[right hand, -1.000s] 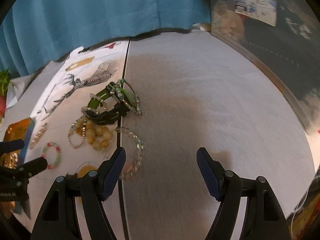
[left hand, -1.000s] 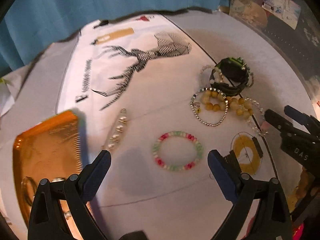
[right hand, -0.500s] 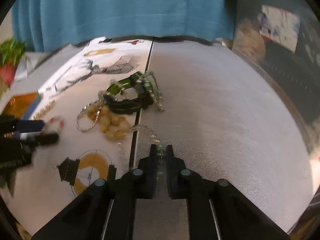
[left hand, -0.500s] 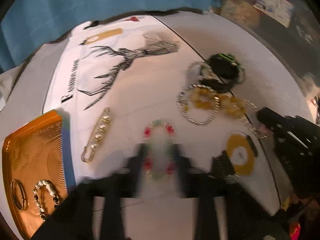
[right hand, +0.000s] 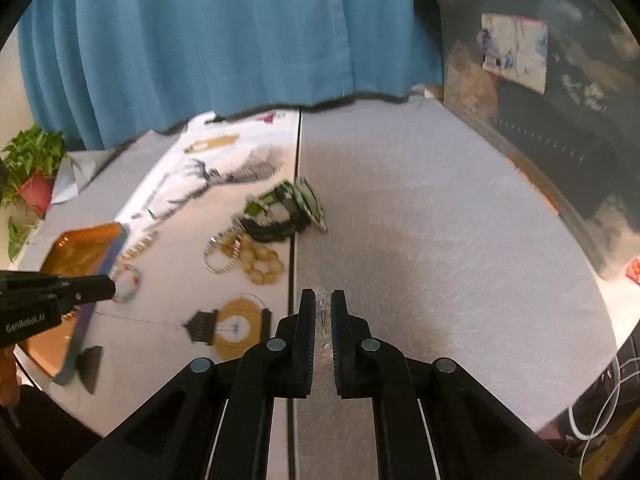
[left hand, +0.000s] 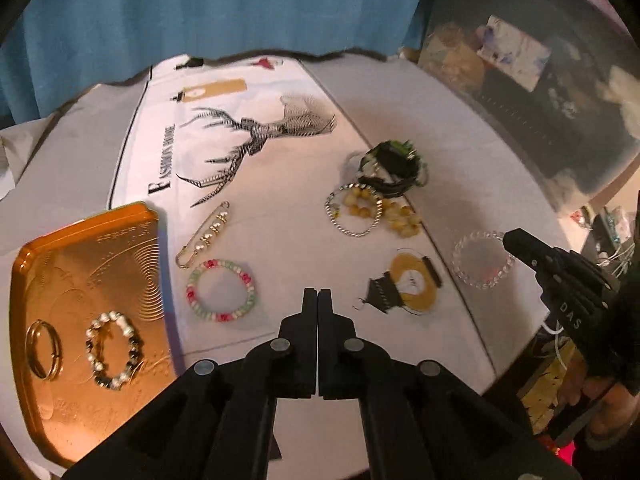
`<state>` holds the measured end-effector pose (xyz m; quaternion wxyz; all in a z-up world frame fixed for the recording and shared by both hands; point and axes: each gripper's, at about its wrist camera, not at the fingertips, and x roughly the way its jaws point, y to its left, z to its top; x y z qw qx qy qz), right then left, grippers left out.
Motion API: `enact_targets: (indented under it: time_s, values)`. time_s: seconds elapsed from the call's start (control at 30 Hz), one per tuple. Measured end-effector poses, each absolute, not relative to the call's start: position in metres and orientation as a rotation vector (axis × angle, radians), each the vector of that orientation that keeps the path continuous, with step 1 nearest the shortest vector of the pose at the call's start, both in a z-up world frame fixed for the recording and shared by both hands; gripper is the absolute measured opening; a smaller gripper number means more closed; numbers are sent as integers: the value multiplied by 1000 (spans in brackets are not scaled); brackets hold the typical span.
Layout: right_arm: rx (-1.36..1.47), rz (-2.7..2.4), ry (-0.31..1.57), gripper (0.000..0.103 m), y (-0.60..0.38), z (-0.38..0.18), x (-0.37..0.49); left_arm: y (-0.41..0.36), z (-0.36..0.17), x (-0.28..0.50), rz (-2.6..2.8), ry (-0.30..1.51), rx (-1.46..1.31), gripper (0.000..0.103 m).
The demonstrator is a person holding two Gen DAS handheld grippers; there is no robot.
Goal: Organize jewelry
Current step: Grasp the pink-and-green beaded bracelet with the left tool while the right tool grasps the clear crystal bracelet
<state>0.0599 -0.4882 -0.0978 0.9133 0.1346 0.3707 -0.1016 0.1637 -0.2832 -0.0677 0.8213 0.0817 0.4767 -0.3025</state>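
Right wrist: fingers [right hand: 307,312] pinch clear bead bracelet [right hand: 322,322].

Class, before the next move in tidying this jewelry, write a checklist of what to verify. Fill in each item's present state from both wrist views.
1. Right gripper grips a piece: ok, shut on the clear bead bracelet.
2. Left gripper grips a piece: not ok, shut on nothing; the pink-and-green bracelet lies on the cloth beside it.
3. Orange tray has free room: ok, it holds only a gold ring and a black-and-white bracelet.
4. Clear bead bracelet apart from the other pieces: ok.
5. Clear bead bracelet fully off the table: cannot tell.
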Motion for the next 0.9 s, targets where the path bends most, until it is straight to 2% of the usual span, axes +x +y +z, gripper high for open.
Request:
enact_targets:
  time_s: [0.27,0.37,0.57,0.73,0.9]
  values:
    - [254,-217,710,8,-479,-62,42,-254,-30,154,-658,955,122,0]
    - [251,-222,711,8,-477,-62,39,-254,-33,154,-707,975,130,0]
    - [274,-234,747,8,-485,-83,38,-260,-77,165,-695,1027,221,22]
    - [301,-249,777,8,-502,-100,44,-266,-101,185,-666,1064,234,27]
    - [312,-221,734,8,-507,-88,59,-274,-112,196,-637,1071,264,41]
